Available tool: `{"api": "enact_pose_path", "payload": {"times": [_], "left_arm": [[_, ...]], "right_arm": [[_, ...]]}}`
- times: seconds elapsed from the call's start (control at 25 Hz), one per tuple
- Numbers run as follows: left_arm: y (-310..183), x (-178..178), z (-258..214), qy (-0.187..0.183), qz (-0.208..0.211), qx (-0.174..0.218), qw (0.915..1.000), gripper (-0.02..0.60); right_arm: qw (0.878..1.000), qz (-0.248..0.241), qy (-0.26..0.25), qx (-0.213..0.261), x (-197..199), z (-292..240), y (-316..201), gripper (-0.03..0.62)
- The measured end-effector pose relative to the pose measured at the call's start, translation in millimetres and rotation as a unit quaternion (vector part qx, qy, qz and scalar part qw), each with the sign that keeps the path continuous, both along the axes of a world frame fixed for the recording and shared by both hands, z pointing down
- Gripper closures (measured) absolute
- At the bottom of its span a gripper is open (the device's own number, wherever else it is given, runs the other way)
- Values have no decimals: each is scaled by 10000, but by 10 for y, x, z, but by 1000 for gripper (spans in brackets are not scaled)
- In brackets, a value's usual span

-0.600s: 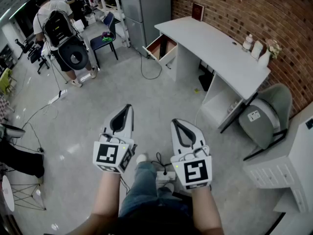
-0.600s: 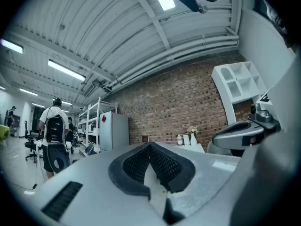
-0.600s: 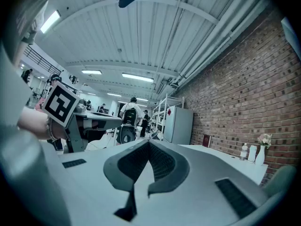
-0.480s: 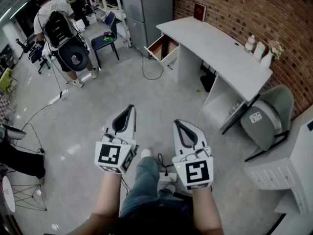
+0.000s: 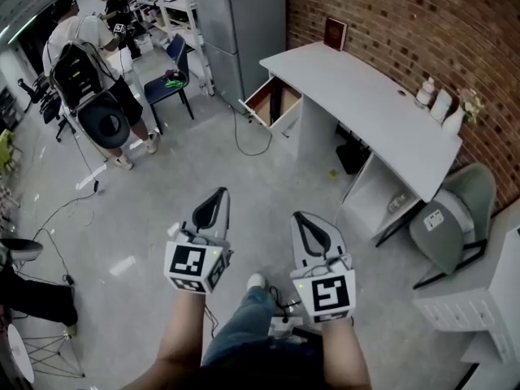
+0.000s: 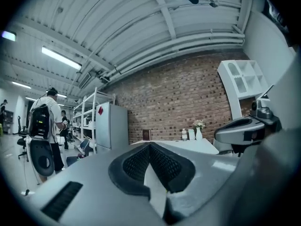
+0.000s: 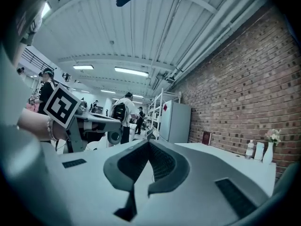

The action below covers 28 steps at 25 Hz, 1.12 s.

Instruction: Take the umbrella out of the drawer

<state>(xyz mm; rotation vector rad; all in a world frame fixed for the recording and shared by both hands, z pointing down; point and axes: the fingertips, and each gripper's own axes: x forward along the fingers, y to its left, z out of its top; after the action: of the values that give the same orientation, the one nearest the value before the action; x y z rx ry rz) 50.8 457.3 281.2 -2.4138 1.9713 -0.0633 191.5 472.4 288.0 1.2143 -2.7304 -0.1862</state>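
Note:
The open drawer (image 5: 269, 102) juts from the left end of the white desk (image 5: 366, 96), far ahead of me across the floor. Its inside looks brown, and no umbrella shows in any view. My left gripper (image 5: 214, 200) and right gripper (image 5: 305, 220) are held side by side over the grey floor, pointing level toward the desk. Both are shut with nothing between the pads. In the left gripper view the shut left gripper (image 6: 150, 147) faces the desk and brick wall. The right gripper (image 7: 149, 145) is likewise shut in the right gripper view.
A person with a backpack (image 5: 81, 71) stands at the far left beside a blue chair (image 5: 171, 71). A grey fridge (image 5: 244, 19) stands behind the drawer, with a cable (image 5: 248, 132) on the floor before it. A grey armchair (image 5: 455, 218) and white cabinet (image 5: 479, 299) are at the right.
The desk and drawer have slid lower and nearer in the head view as I step forward. Both grippers stay shut and side by side.

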Motion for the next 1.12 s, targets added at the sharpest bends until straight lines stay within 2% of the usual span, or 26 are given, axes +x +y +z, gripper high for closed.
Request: {"api": "enact_pose_path", "payload": {"times": [0.12, 0.4, 0.56, 0.64, 0.8, 1.12], "left_arm": [[-428, -224, -23, 49, 171, 21, 9998, 584], [-1332, -778, 75, 329, 555, -233, 9976, 584], [-1729, -1076, 66, 304, 668, -315, 9968, 583], [-1862, -1180, 50, 409, 693, -308, 9963, 584], [-2014, -1279, 65, 561, 708, -291, 9955, 583], [-2425, -1291, 191, 224, 673, -326, 9969, 584]], "right_arm": [[9999, 73, -11, -68, -235, 2, -419, 602], [9993, 304, 138, -196, -819, 42, -1271, 602], [9986, 419, 284, -126, -1066, -23, -1666, 602], [9985, 424, 332, -126, -1127, -32, -1796, 602], [9981, 447, 379, -215, -1198, 43, -1960, 602], [9978, 455, 472, -74, -1308, 105, -2372, 602]]}}
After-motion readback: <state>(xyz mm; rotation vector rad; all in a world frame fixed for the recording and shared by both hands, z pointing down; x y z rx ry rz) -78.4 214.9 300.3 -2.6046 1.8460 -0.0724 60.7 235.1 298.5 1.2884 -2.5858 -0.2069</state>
